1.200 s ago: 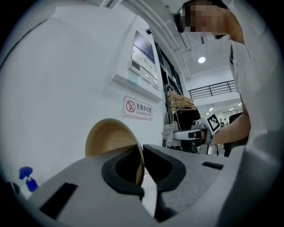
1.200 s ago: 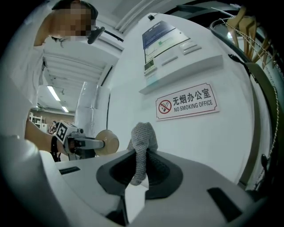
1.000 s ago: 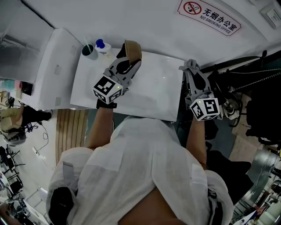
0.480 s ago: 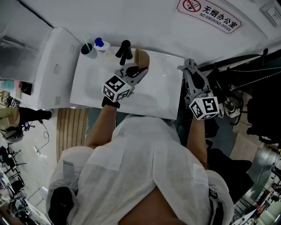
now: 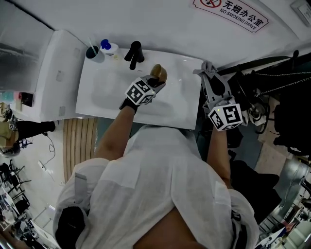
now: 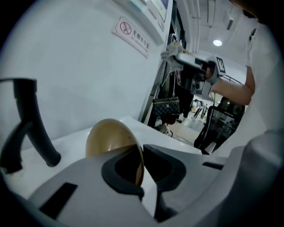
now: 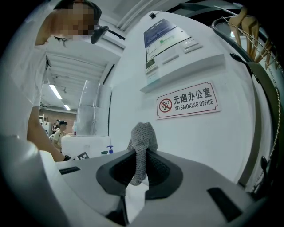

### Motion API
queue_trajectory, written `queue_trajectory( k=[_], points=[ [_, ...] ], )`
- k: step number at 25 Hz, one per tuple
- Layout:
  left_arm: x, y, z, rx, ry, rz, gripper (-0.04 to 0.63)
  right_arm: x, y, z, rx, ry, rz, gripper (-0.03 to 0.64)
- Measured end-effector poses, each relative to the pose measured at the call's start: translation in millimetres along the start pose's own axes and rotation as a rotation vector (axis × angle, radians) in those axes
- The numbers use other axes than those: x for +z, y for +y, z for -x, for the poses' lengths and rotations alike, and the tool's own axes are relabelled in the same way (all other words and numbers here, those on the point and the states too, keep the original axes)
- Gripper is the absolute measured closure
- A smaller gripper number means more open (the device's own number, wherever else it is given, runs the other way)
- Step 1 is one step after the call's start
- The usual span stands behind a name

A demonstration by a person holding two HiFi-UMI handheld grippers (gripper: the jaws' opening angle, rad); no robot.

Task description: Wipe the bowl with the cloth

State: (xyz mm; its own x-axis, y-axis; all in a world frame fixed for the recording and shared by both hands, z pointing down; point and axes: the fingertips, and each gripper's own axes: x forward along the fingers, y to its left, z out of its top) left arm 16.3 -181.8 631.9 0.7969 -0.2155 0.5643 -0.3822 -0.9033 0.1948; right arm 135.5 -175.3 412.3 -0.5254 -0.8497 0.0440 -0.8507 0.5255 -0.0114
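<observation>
A gold-brown bowl [image 5: 159,73] is held on edge above the white sink [image 5: 104,85], its rim pinched in my left gripper [image 5: 154,81], which is shut on it. From the left gripper view the bowl [image 6: 113,139] stands tilted between the jaws, with its convex underside facing the camera. My right gripper [image 5: 208,73] hangs off the sink's right edge, shut on a grey knitted cloth [image 7: 142,142] that sticks up from between its jaws. The cloth [image 5: 206,68] and the bowl are apart.
A black faucet [image 5: 134,52] stands at the back of the sink, just left of the bowl. A cup [image 5: 94,52] and a blue-capped bottle [image 5: 109,47] sit at the back left corner. A no-smoking sign [image 5: 229,12] hangs on the wall. Dark clutter lies to the right.
My left gripper has carried the bowl to the right and nearer, away from the faucet, which now shows fully. The right gripper with the cloth has barely moved.
</observation>
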Motion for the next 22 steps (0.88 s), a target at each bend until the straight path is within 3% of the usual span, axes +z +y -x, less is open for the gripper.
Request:
queue_trajectory(
  k=[5, 9, 13, 17, 20, 22],
  points=[
    [-57, -15, -35, -0.066, 0.204, 0.023, 0.566, -4, 0, 3, -0.001, 0.011, 0.0, 0.558],
    [-90, -31, -49, -0.112, 0.31, 0.049, 0.566, -5, 0, 8, -0.005, 0.017, -0.003, 0.558],
    [-104, -43, -54, -0.132, 0.404, 0.024, 0.566, -7, -1, 11, -0.005, 0.023, -0.003, 0.558],
    [-109, -46, -58, -0.138, 0.421, 0.065, 0.555, -9, -4, 13, -0.006, 0.028, -0.005, 0.558],
    [-108, -47, -57, -0.152, 0.41, 0.089, 0.486, -9, -4, 11, -0.006, 0.027, -0.005, 0.558],
    [-106, -47, -55, -0.155, 0.395, 0.092, 0.479, -9, -4, 10, -0.002, 0.026, -0.005, 0.558]
  ],
)
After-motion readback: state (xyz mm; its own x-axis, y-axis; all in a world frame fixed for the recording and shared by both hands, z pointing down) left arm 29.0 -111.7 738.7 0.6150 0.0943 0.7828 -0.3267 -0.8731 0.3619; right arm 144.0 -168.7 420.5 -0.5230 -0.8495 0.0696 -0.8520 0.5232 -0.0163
